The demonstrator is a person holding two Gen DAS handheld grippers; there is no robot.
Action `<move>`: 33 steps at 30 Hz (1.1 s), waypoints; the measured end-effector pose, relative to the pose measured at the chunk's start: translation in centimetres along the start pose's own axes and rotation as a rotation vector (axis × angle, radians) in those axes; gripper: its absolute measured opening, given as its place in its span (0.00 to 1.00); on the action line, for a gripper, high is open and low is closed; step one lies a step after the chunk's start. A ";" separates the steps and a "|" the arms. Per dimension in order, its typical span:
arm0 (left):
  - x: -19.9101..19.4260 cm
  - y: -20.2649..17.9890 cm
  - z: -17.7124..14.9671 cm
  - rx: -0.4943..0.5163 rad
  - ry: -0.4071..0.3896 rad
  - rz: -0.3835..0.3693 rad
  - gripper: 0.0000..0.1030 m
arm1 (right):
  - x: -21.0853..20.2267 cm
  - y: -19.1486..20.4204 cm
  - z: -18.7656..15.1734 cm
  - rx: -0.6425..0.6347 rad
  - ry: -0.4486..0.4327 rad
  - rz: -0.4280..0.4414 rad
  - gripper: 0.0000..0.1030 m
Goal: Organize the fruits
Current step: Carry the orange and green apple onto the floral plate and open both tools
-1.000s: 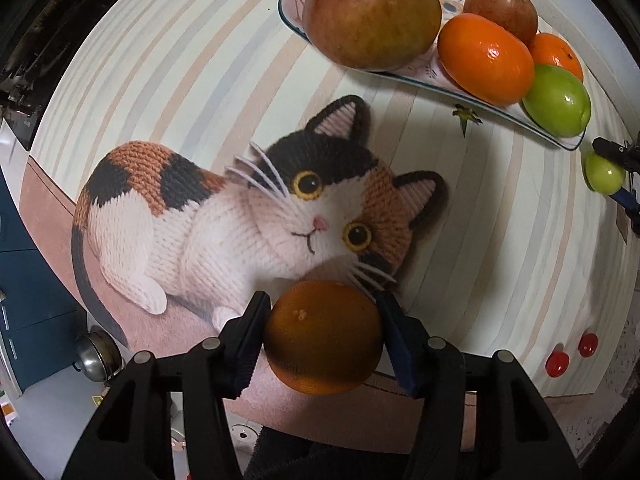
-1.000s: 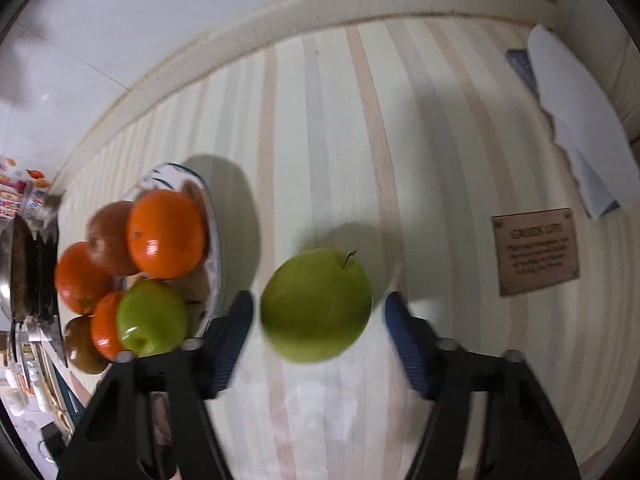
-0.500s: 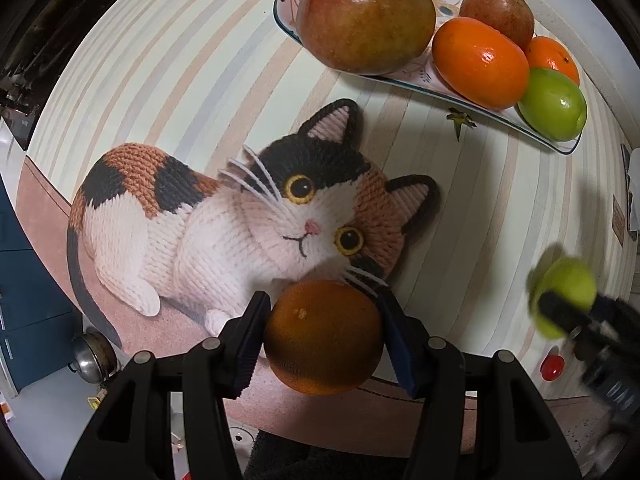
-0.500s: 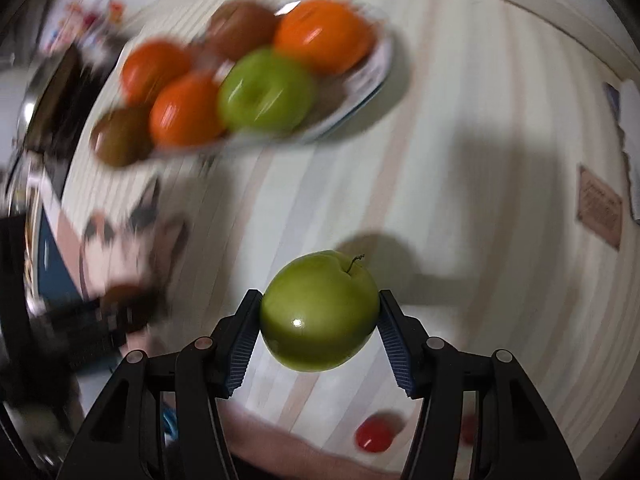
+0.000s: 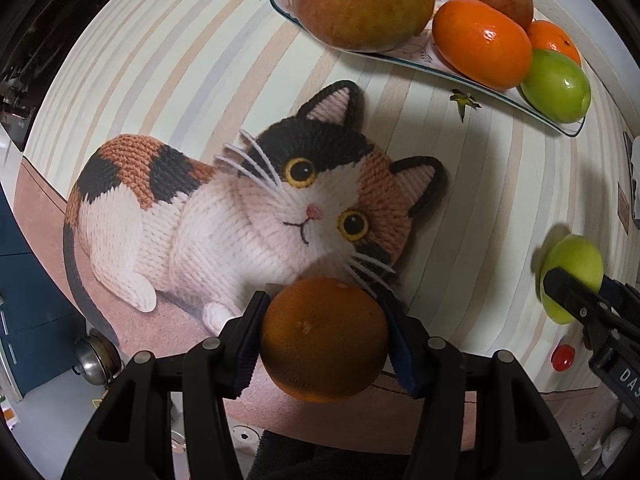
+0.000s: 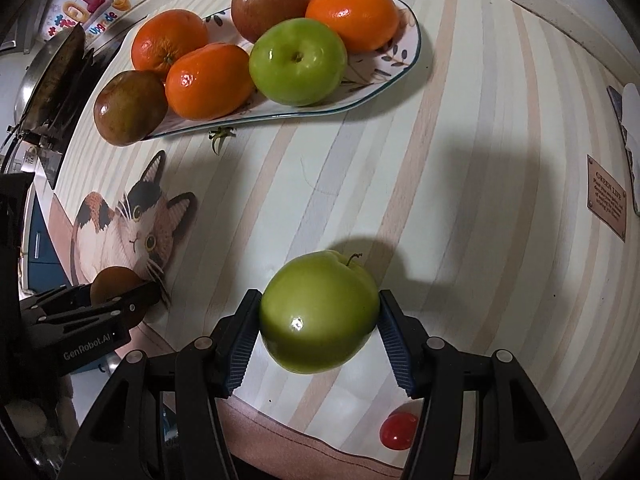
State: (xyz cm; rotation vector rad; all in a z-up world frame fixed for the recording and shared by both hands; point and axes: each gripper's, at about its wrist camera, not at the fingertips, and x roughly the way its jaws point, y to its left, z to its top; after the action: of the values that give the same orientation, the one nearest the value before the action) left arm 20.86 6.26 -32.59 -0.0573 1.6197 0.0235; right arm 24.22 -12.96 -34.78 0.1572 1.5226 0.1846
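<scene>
Home kitchen, striped cat-print table mat [image 6: 460,128], fruit plate [image 6: 384,80], frying pan [image 6: 52,76] on stove, blue cabinets [image 5: 24,288]

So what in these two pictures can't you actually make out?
- Plate, left view: its far end is cut off by the top edge, and so is part of the big apple.
- Brown sign, right view: the small print is too tiny to read.
- Orange, right view: mostly hidden behind the left gripper.
- Green apple, left view: partly covered by the right gripper.
</scene>
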 end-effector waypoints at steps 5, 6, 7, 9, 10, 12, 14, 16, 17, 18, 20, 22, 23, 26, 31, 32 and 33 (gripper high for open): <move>-1.4 -0.5 -0.3 0.017 -0.042 -0.003 0.51 | 0.0 0.2 0.3 0.004 -0.012 -0.006 0.58; -1.9 -0.8 -0.2 0.024 -0.055 -0.006 0.51 | 0.1 0.3 0.3 0.004 -0.014 -0.004 0.58; -2.4 -0.9 -0.2 0.028 -0.065 -0.010 0.51 | -0.1 0.3 0.3 0.007 -0.020 0.006 0.58; -3.8 -1.3 0.1 0.035 -0.085 -0.033 0.51 | -0.6 0.3 0.3 0.005 -0.031 0.016 0.58; -4.5 -1.5 0.3 0.040 -0.095 -0.043 0.50 | -0.9 0.4 0.4 0.004 -0.038 0.021 0.58; -6.3 -2.0 0.8 0.051 -0.122 -0.072 0.51 | -1.8 0.4 0.7 0.014 -0.055 0.042 0.58; -8.3 -2.6 1.8 0.062 -0.148 -0.102 0.51 | -3.3 0.2 1.3 0.028 -0.083 0.070 0.58; -10.2 -3.3 3.5 0.072 -0.166 -0.142 0.51 | -4.7 0.1 2.1 0.039 -0.107 0.094 0.58; -10.9 -3.6 4.2 0.076 -0.170 -0.158 0.51 | -5.6 -0.1 2.8 0.046 -0.125 0.111 0.58; -11.5 -3.8 5.3 0.079 -0.174 -0.175 0.51 | -6.3 -0.2 3.4 0.052 -0.137 0.125 0.58; -12.2 -4.1 7.5 0.086 -0.171 -0.198 0.51 | -7.8 -0.6 5.3 0.052 -0.172 0.144 0.58; -12.7 -4.5 10.1 0.088 -0.157 -0.219 0.51 | -8.8 -0.5 7.0 0.037 -0.204 0.141 0.58; -12.6 -4.8 11.4 0.092 -0.149 -0.223 0.51 | -9.1 -0.3 8.1 0.026 -0.219 0.139 0.58; -12.0 -5.2 14.9 0.103 -0.118 -0.216 0.51 | -8.9 0.3 10.9 0.003 -0.245 0.120 0.58; -10.4 -6.4 19.0 0.123 -0.050 -0.198 0.51 | -7.2 1.7 14.0 -0.030 -0.251 0.088 0.58; -10.0 -6.7 19.4 0.131 -0.038 -0.191 0.51 | -6.6 2.1 14.6 -0.031 -0.248 0.086 0.58; -9.7 -6.9 19.8 0.136 -0.025 -0.183 0.51 | -6.2 2.1 14.9 -0.032 -0.243 0.086 0.58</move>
State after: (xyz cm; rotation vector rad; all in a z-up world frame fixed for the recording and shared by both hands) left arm 41.43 0.62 -23.79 -0.0997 1.5819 -0.2258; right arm 38.79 -12.08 -27.61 0.2115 1.2713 0.2491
